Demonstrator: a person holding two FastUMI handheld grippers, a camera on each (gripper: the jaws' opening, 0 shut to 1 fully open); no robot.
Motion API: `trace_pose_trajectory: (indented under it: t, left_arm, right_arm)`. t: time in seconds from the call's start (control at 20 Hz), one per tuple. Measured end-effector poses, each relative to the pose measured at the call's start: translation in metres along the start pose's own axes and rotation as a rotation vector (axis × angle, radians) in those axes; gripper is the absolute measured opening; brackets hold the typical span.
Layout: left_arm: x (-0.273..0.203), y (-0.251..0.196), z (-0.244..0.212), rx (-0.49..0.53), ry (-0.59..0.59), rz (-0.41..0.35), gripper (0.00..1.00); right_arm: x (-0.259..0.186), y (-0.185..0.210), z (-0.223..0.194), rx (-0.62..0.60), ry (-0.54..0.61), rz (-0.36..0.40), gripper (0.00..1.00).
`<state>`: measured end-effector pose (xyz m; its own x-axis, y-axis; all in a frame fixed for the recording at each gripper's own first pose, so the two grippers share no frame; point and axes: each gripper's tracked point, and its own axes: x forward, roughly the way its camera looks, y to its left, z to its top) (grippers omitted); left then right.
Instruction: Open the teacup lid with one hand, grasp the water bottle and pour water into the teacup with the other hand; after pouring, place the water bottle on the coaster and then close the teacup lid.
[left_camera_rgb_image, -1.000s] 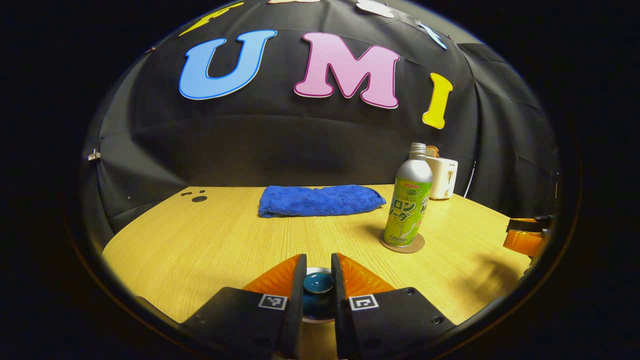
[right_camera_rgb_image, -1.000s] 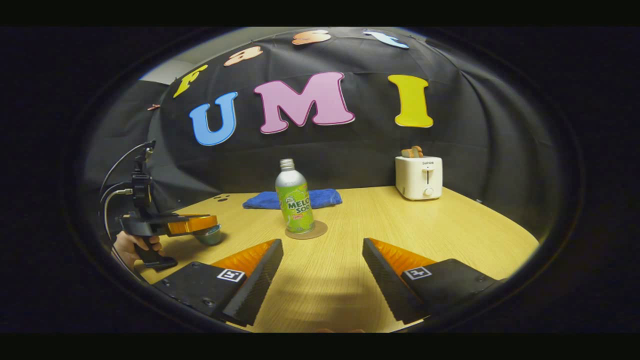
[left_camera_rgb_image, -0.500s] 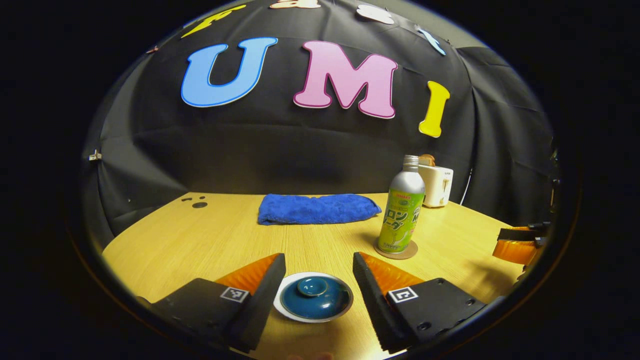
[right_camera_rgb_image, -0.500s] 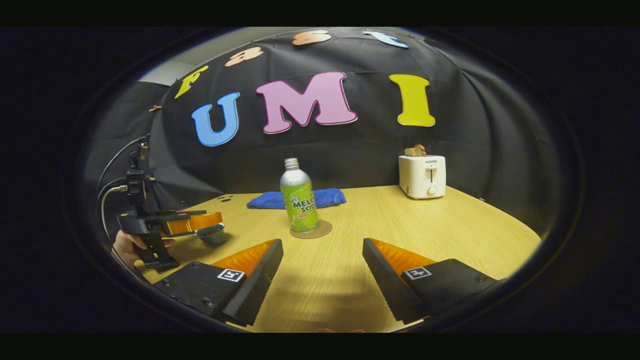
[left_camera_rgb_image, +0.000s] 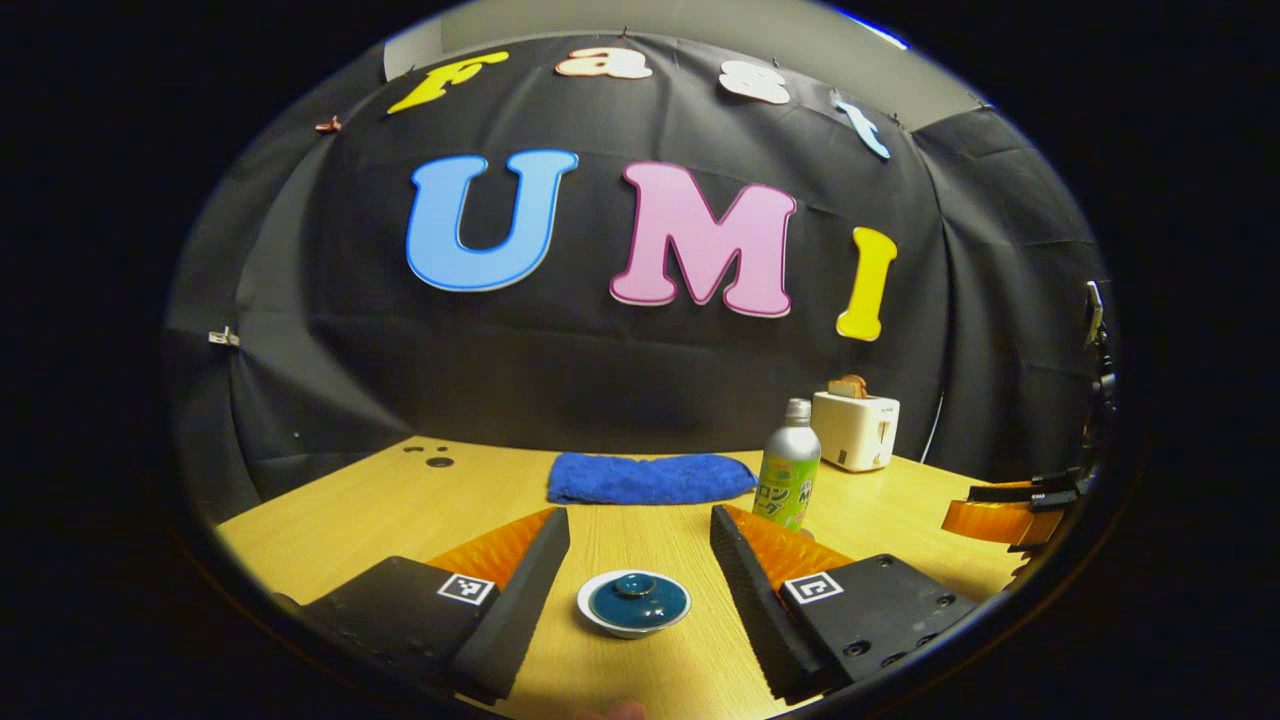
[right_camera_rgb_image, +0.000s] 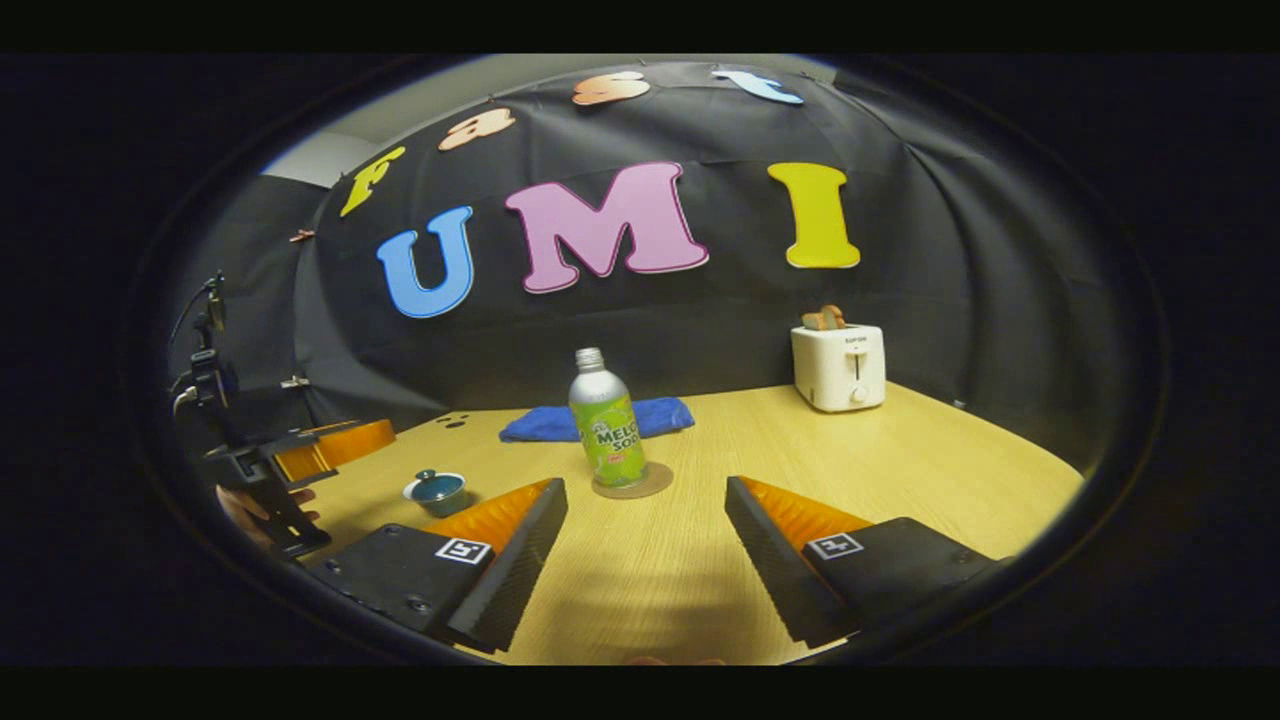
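The wooden table (right_camera_rgb_image: 900, 470) carries everything within easy reach of both tools, with the blue towel (left_camera_rgb_image: 650, 478) and the white toaster (right_camera_rgb_image: 838, 366) pushed to the back edge against the booth wall, probably to keep the working area in front free. The water bottle (right_camera_rgb_image: 607, 432) stands upright on its round coaster (right_camera_rgb_image: 632, 481) near the middle of the table, which reads as the pouring already finished and the bottle parked where the task wants it. The right gripper (right_camera_rgb_image: 645, 545) hangs low over the table in front of the bottle, its fingers spread wide and holding nothing, well short of touching the bottle, so it looks idle. The left gripper (left_camera_rgb_image: 640, 570) hovers above the near left part of the table with its fingers also wide apart and empty; in the right gripper view it sits off to the left, raised clear of the table, with a hand (right_camera_rgb_image: 245, 505) on its grip. Directly below and between its fingers sits the teacup (right_camera_rgb_image: 437, 492), small and pale-walled, with the dark blue teacup lid (left_camera_rgb_image: 638, 598) resting level on its rim, knob up, so the cup appears closed and the task seems essentially complete.
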<state>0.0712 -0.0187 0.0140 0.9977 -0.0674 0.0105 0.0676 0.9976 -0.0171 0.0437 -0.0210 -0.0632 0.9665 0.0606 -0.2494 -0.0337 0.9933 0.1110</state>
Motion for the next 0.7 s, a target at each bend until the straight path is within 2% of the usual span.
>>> trace_pose_trajectory:
  t: [0.2, 0.4, 0.7]
  left_arm:
    - [-0.04, 0.003, 0.012, 0.023, -0.051, 0.031, 0.9]
    - [-0.071, -0.002, 0.003, 0.022, -0.056, 0.038, 0.9]
    - [-0.091, -0.002, -0.006, 0.0, -0.059, 0.043, 0.9]
  right_arm:
    - [-0.013, 0.007, 0.011, -0.065, -0.048, -0.017, 0.98]
    - [-0.031, 0.024, 0.013, -0.095, -0.078, 0.005, 0.99]
    - [-0.052, 0.035, 0.006, -0.101, -0.096, 0.014, 0.99]
